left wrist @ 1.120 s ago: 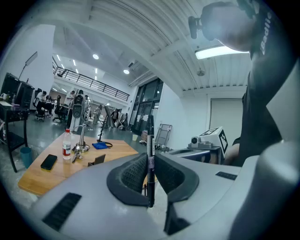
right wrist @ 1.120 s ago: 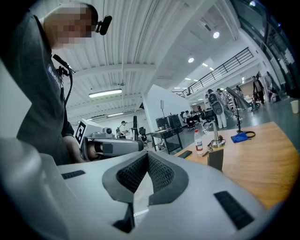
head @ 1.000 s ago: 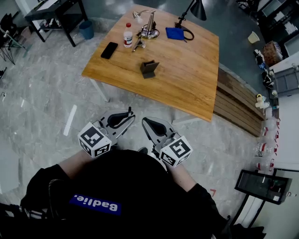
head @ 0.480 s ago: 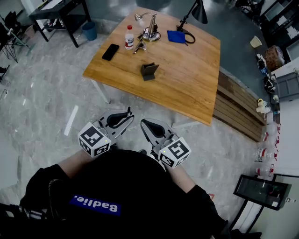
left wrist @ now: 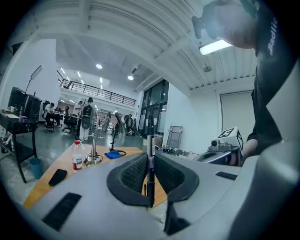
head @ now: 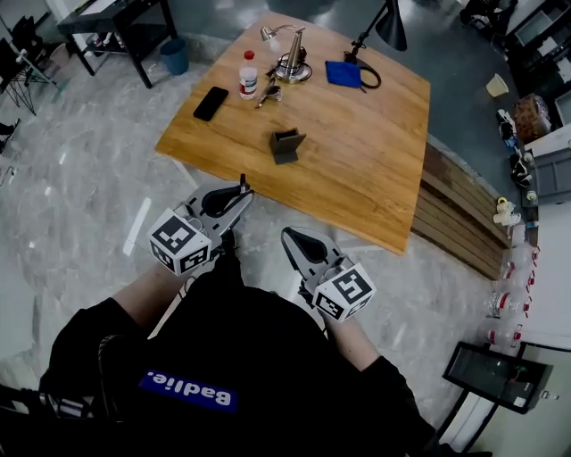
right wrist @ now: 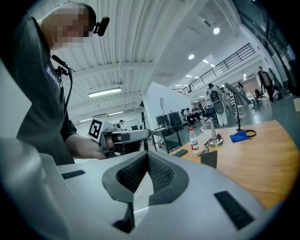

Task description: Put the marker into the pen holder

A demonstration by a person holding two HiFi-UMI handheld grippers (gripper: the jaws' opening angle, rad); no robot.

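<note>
A black marker [left wrist: 150,168] stands upright between the jaws of my left gripper [left wrist: 151,159], which is shut on it. In the head view that left gripper [head: 234,198] hovers over the floor just short of the wooden table [head: 357,170], the marker [head: 243,183] poking out at its tip. The dark grey pen holder [head: 285,145] stands near the middle of the table, well ahead of both grippers; the right gripper view shows the pen holder [right wrist: 209,158] too. My right gripper [head: 294,239] is shut with nothing in it, lower and right of the left one.
At the table's far side are a white bottle [head: 248,75], a black phone [head: 209,103], a metal stand [head: 292,62], a blue cloth [head: 343,73] and a black lamp [head: 389,25]. A black desk [head: 125,22] and blue bin [head: 175,55] stand far left; wooden planks [head: 455,210] lie right.
My left gripper has moved forward toward the table's near edge with the marker. My right gripper has dropped back and to the right, so the two now stand farther apart.
</note>
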